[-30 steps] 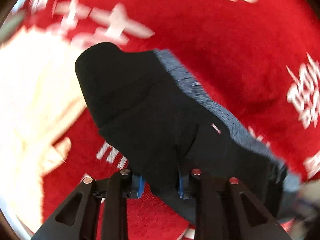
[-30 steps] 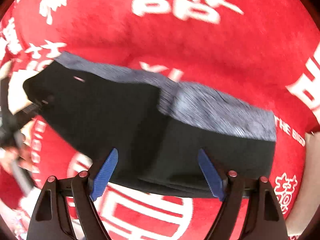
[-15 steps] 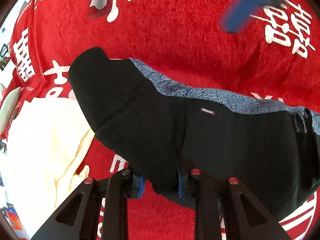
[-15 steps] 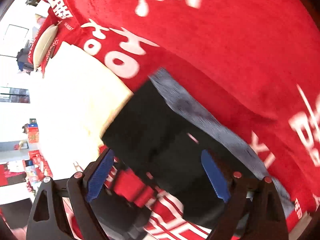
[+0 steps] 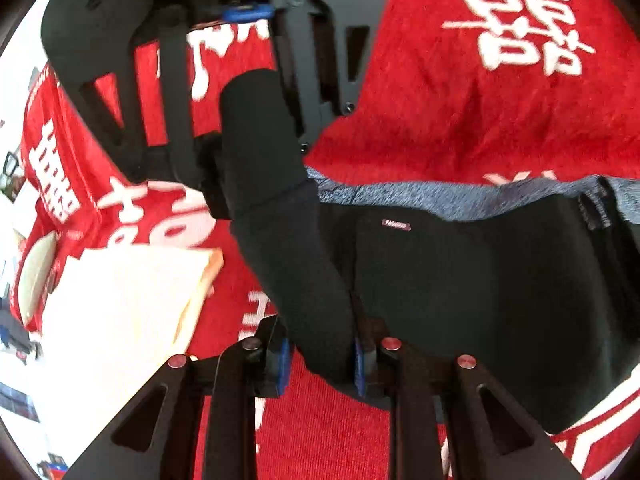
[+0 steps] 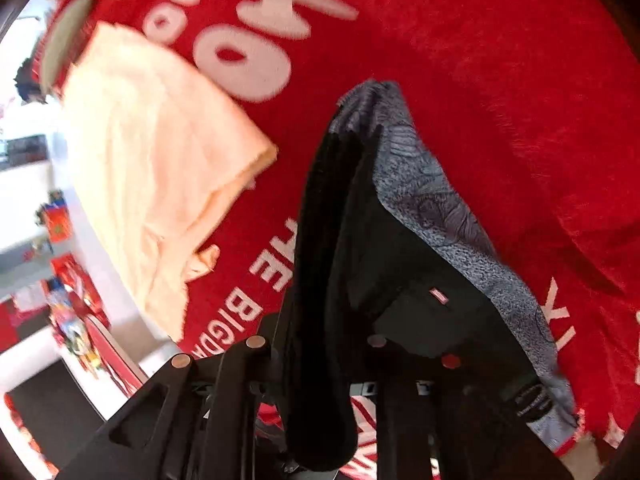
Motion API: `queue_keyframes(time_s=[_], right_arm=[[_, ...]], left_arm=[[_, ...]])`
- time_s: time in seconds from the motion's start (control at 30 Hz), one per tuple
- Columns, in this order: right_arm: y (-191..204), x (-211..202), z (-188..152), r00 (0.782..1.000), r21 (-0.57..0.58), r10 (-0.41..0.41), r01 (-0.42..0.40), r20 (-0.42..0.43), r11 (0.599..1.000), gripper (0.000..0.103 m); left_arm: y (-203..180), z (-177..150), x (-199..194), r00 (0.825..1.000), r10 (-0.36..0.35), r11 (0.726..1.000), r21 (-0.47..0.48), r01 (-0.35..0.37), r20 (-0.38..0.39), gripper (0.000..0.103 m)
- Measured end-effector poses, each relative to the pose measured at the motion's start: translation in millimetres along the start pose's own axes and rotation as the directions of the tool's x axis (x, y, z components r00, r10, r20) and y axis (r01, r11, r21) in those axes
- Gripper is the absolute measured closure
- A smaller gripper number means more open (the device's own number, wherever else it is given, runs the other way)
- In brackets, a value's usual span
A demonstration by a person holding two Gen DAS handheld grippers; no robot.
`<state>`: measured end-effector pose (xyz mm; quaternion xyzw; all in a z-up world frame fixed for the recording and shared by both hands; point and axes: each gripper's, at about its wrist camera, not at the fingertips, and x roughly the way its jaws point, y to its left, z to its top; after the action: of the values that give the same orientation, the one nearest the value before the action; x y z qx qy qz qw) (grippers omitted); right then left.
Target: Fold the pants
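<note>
The black fabric pants with a grey patterned waistband (image 5: 460, 280) hang across the middle and right of the left wrist frame, above a red plush cloth with white lettering (image 5: 460, 112). The left gripper (image 5: 320, 356) at bottom centre is clamped tight on a black fold. The right gripper (image 5: 212, 184), upper left of centre, is closing its jaws around another black edge. A pale cream folded garment (image 6: 160, 160) lies at left.
</note>
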<state>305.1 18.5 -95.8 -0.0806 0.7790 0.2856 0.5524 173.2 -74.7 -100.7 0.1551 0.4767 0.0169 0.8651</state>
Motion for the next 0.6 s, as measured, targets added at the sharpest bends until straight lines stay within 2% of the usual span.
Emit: queue_keyframes(time_s=[0.13,0.23,0.33,0.37,0.47,0.6], right_arm=[[-21,-34,-34,0.986,0.002,0.098,-0.099,0.135,0.995,0.085],[-43,-63,-68,0.956,0.011,0.174,-0.182,0.237,0.983,0.085],[-71,-93,-109,0.902,0.012,0.254,-0.276,0.348,0.961,0.085],[-85,-103,-128,0.876,0.015,0.285,-0.315,0.39,0.949,0.085],[-121,-121,-180,0.805,0.024,0.338,-0.399,0.488,0.917,0.085],[-174,-139,-251,0.716,0.035,0.365,-0.477,0.594,0.878,0.085]], left_arm=[[-11,11,-22,0.998,-0.021,0.999,0.034,0.019,0.066,0.078],[-19,20,-52,0.991,-0.05,0.996,0.079,0.04,0.121,0.078],[-27,26,-89,0.98,-0.101,0.989,0.127,0.079,0.171,0.078],[-34,30,-96,0.975,-0.122,0.985,0.147,0.096,0.185,0.078],[-66,38,-123,0.961,-0.177,0.968,0.216,0.13,0.213,0.078],[-121,43,-148,0.945,-0.241,0.931,0.329,0.16,0.221,0.078]])
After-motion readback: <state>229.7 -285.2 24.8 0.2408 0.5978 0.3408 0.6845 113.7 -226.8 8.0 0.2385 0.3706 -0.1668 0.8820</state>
